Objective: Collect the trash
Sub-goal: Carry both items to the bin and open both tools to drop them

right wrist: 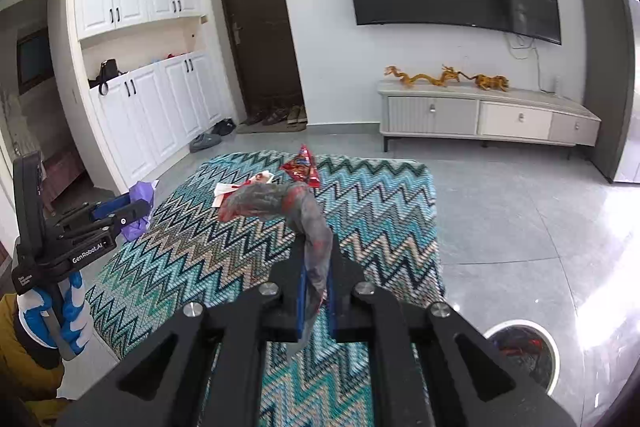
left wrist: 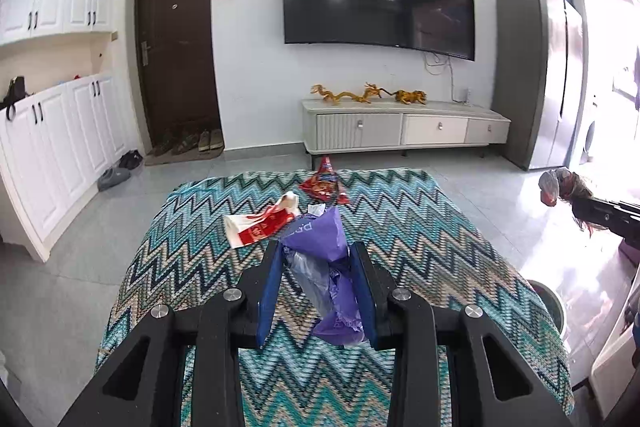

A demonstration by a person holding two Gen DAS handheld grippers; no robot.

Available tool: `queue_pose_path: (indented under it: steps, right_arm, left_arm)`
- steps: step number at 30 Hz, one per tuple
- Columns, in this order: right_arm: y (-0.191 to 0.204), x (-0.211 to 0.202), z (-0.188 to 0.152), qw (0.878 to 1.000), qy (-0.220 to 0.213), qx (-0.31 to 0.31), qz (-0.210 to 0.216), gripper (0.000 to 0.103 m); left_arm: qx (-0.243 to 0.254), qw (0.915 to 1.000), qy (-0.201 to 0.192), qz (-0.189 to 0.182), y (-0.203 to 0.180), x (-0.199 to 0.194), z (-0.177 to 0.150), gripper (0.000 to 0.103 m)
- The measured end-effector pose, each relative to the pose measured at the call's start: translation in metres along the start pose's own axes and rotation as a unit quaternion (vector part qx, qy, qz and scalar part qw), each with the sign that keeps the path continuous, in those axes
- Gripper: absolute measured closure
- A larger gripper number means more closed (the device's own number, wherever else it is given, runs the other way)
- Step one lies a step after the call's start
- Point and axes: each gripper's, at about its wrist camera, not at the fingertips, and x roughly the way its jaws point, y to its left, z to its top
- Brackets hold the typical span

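Carrying two pieces of trash at once, the left gripper (left wrist: 316, 263) is clamped on a purple wrapper (left wrist: 320, 239) and the right gripper (right wrist: 316, 267) is pinched tight on a grey plastic bag (right wrist: 276, 203), both raised above the zigzag cloth (right wrist: 384, 203). Next, I judge, each must swing to the white bin (right wrist: 554, 351) on the floor at right and let go; a red snack packet (left wrist: 324, 183) and a red-and-white wrapper (left wrist: 260, 223) lie ahead on the cloth.

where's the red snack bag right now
The red snack bag lies at the far edge of the zigzag cloth, nearest the TV cabinet. In the left wrist view it is just right of the red and white wrapper.
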Motion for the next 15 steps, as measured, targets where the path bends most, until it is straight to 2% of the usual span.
queue_pose_path:
  steps: [9, 15]
  right_arm:
    - [-0.062, -0.049, -0.023, 0.998, -0.026, 0.048, -0.044, 0.096]
    - [-0.112, -0.071, -0.045, 0.992, -0.031, 0.08, -0.092, 0.096]
  left_arm:
    - [0.064, 0.9972, -0.009, -0.037, -0.071, -0.009, 0.017, 0.071]
    - [0.121, 0.9896, 0.01, -0.078, -0.141, 0.006, 0.026, 0.07]
